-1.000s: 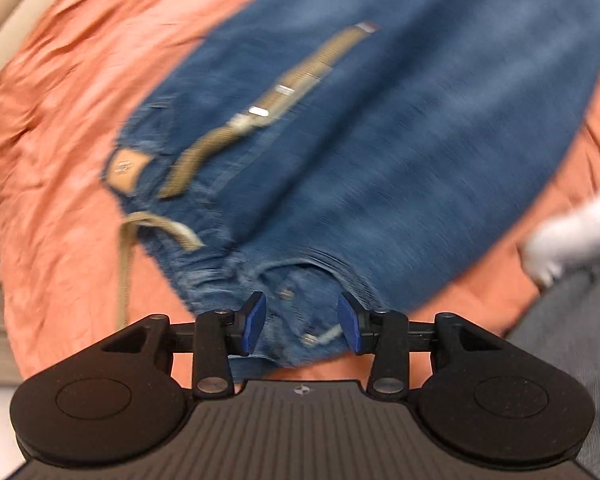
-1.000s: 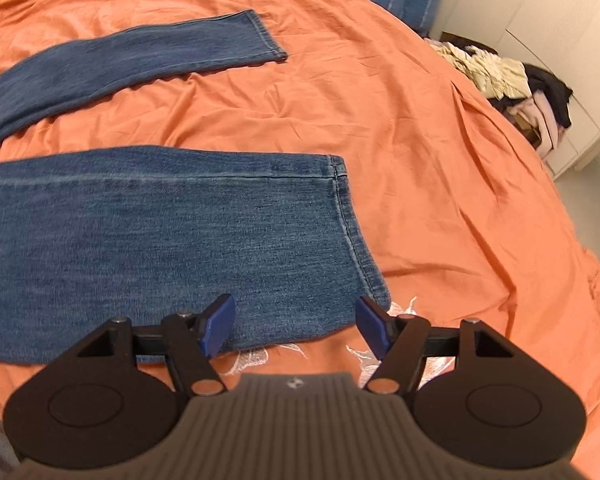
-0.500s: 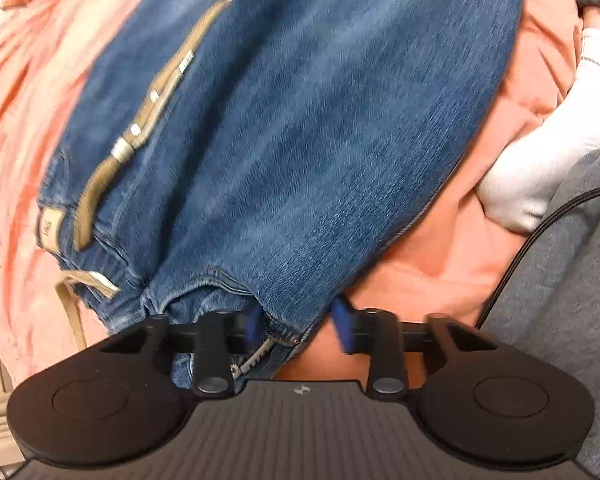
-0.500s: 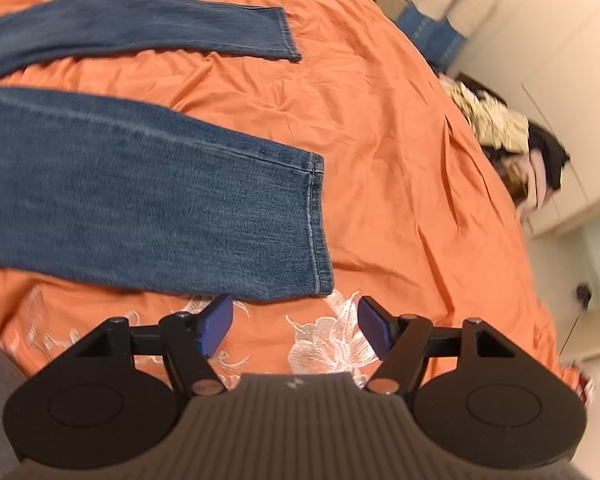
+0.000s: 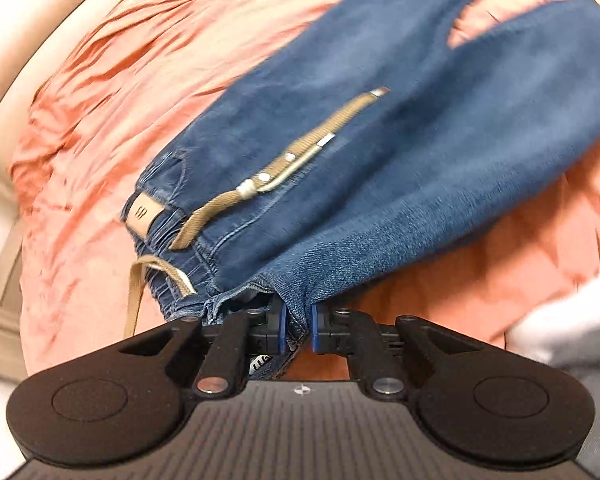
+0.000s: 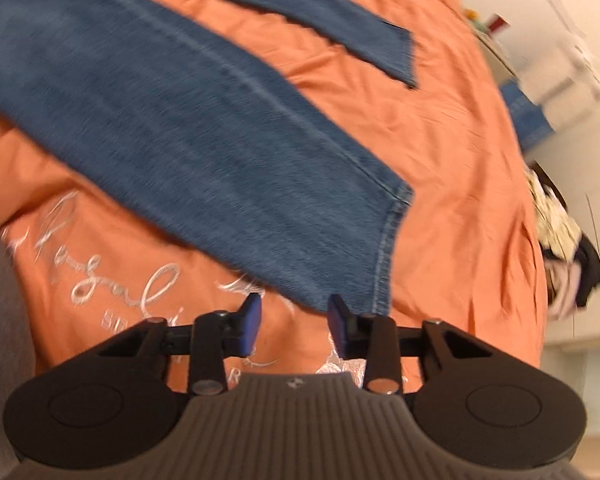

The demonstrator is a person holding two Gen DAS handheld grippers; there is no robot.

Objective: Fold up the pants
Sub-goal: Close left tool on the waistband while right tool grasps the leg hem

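Blue jeans with a tan belt lie spread on an orange bedspread. My left gripper is shut on the jeans' waistband at its near corner, and the denim bunches between the blue pads. In the right wrist view the two legs stretch away to the left. The near leg's hem lies just ahead of my right gripper, which is open, with the hem's corner at its fingertips.
The bedspread has white embroidery under my right gripper. A pile of clothes lies on the floor to the right of the bed. White cupboards stand at the far right. A white sock shows at the right of the left wrist view.
My left gripper has closed on the waistband. My right gripper has moved up to the near leg's hem corner and narrowed its jaws.
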